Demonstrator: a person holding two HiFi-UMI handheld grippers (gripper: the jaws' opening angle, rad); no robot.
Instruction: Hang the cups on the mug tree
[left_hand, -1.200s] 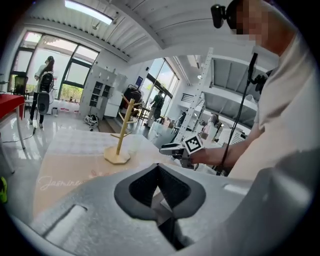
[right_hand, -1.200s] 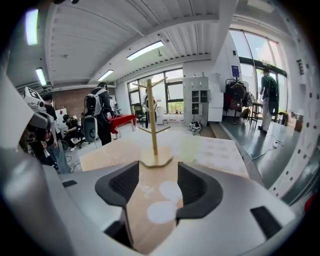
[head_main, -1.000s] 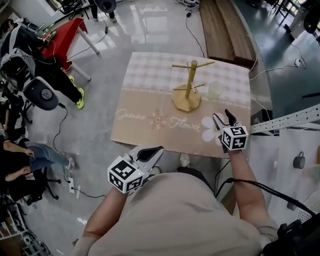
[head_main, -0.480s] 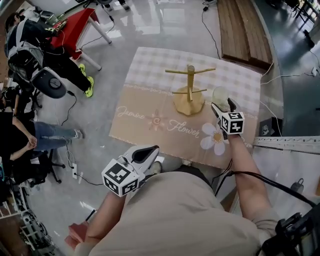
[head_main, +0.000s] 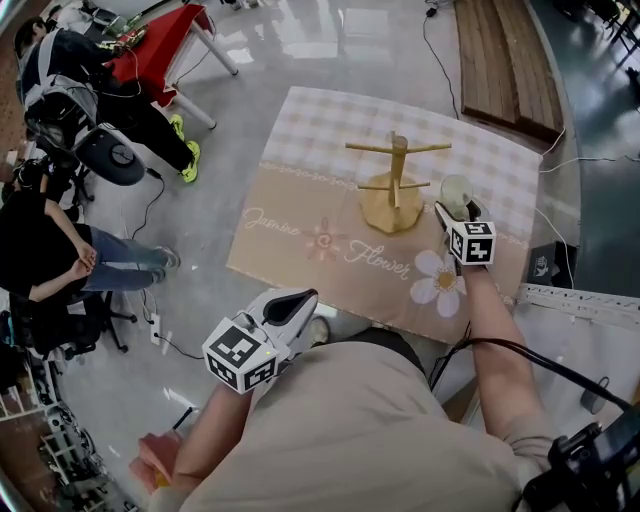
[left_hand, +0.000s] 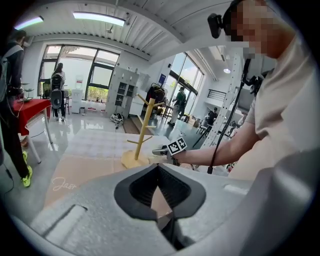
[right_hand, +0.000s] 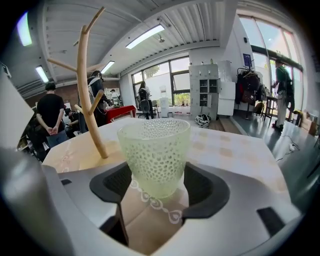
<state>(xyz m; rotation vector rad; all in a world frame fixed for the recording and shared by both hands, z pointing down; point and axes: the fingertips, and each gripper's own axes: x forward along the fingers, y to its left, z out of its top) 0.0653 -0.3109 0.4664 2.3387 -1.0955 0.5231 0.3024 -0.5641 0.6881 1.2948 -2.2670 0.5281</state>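
Plainly pale-green, dimpled glass cup (right_hand: 155, 152)

A pale green, dimpled cup (right_hand: 155, 152) stands upright on the worktop (head_main: 300, 240), just beside the upright wooden mug tree (head_main: 397, 185).

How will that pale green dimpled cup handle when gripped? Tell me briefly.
The cup looks thin and translucent, so probably light, perhaps fragile. Its dimpled wall likely aids grip. It tapers to a narrow base, so a sideways push may tip it.
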